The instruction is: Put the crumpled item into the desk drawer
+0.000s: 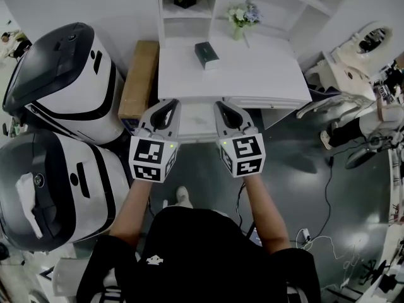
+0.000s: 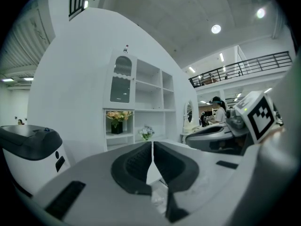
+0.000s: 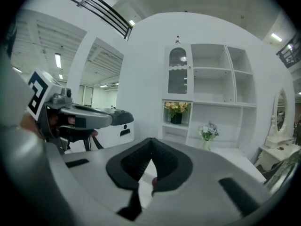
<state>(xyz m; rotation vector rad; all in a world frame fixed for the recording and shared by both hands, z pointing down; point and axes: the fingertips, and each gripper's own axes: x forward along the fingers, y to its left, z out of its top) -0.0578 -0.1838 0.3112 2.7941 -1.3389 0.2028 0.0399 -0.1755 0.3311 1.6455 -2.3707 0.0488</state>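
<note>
A white desk (image 1: 252,74) with shelves stands straight ahead, and a narrow drawer front (image 1: 265,101) runs under its top edge. A white crumpled piece (image 1: 28,202) lies on the lower white-and-black machine (image 1: 69,188) at the left. My left gripper (image 1: 165,106) (image 2: 152,155) and right gripper (image 1: 225,106) (image 3: 151,155) hover side by side just before the desk's front edge. Both are shut, with nothing between the pads. A white surface (image 1: 197,122) shows between them below the desk edge; I cannot tell whether it is a drawer.
A dark green box (image 1: 206,54) and a small vase of flowers (image 1: 240,17) sit on the desk. A second white-and-black machine (image 1: 63,74) and a wooden board (image 1: 139,77) stand to the left. Cables (image 1: 328,194) cross the dark floor at right.
</note>
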